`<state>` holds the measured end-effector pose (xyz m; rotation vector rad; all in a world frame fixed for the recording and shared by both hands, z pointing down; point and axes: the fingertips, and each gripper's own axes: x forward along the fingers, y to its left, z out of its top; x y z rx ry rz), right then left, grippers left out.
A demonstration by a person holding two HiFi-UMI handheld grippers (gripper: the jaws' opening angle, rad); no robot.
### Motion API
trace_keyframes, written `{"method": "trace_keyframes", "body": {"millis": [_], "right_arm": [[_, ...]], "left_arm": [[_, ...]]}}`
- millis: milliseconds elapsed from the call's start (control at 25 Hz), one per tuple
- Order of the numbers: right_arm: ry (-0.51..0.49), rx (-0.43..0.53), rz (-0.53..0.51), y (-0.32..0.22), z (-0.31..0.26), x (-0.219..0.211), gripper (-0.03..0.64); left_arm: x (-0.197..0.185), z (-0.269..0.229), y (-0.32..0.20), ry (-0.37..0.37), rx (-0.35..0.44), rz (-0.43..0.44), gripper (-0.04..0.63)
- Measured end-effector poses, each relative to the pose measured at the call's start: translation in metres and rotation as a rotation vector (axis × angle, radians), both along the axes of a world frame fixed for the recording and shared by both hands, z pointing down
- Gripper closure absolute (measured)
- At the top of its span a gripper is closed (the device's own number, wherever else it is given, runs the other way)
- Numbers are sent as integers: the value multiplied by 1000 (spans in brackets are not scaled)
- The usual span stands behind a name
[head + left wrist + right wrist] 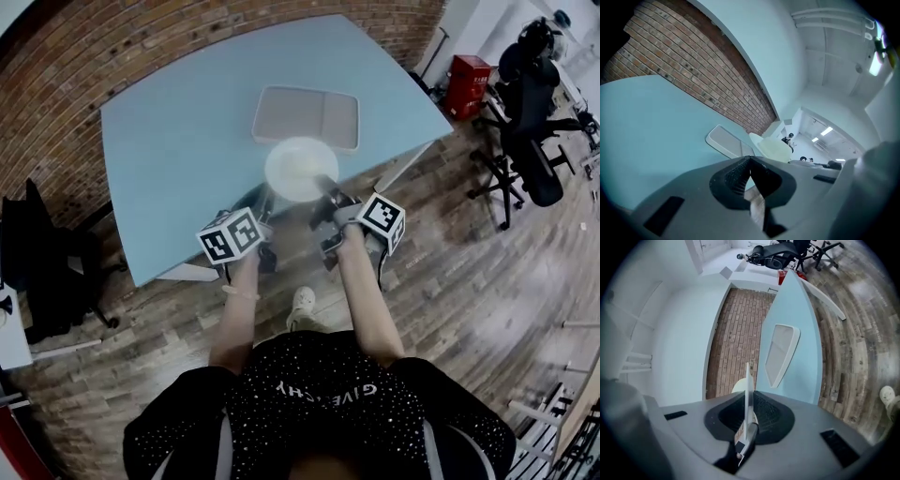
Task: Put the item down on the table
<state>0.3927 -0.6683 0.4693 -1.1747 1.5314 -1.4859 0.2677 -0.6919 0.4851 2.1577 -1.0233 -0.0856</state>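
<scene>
A round white plate (300, 169) hangs over the near edge of the light blue table (178, 141). My right gripper (325, 187) is shut on the plate's near-right rim. In the right gripper view the plate (747, 385) shows edge-on, clamped between the jaws of the right gripper (746, 404). My left gripper (263, 208) is just left of the plate, above the table edge. In the left gripper view the left gripper (749, 163) is shut with nothing in it, and the plate (776, 147) lies ahead to its right.
A grey rectangular tray (307, 117) lies on the table just beyond the plate. A brick wall runs behind the table. Office chairs (530, 103) and a red box (466, 84) stand at the right, a black chair (47, 262) at the left, on a wooden floor.
</scene>
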Motion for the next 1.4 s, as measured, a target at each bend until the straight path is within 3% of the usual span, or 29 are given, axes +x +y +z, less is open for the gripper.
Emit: {"method": "trace_keyframes", "body": {"millis": [240,520,840,1080,1400], "right_arm": [[-15,25,1,-52,0,21,581],[-17,20,10,-88,5,28,581],[-41,-49,24,-165,37,35,583],[-19,-100,33,-236,68,39,581],[50,-210,12,-279,108,39,577]], "left_arm": [[25,0,-46,-7,16,2,583],[27,8,-87,-25,-5,0,583],[33,33,-172,-100,-27,-26,583],[14,56,-243,-132,-74,-84,583],[12,83,-281,-133,-142,-77,584]]}}
